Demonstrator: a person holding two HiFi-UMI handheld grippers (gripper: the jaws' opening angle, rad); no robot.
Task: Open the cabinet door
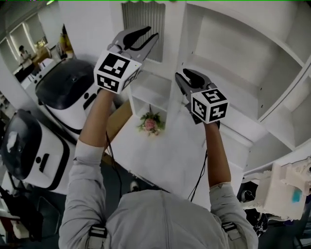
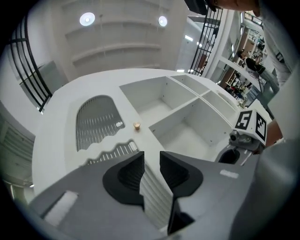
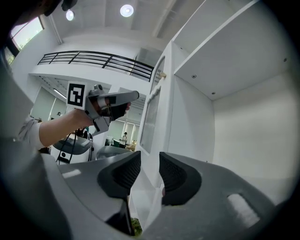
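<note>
At the left end of the white shelving, the cabinet door (image 1: pixel 141 14) stands upright, long axis vertical. Its slatted panel faces the person, with a small brass knob (image 2: pixel 137 125) near its right edge. Below lies a white counter (image 1: pixel 170 155) with a flower pot (image 1: pixel 150 122); rounded white machines (image 1: pixel 73 107) stand to the left. The left gripper (image 1: pixel 148 39) points at the slats, jaws apart and empty, not touching them. The right gripper (image 1: pixel 181 75), also gaping and empty, sits just right of the door.
</note>
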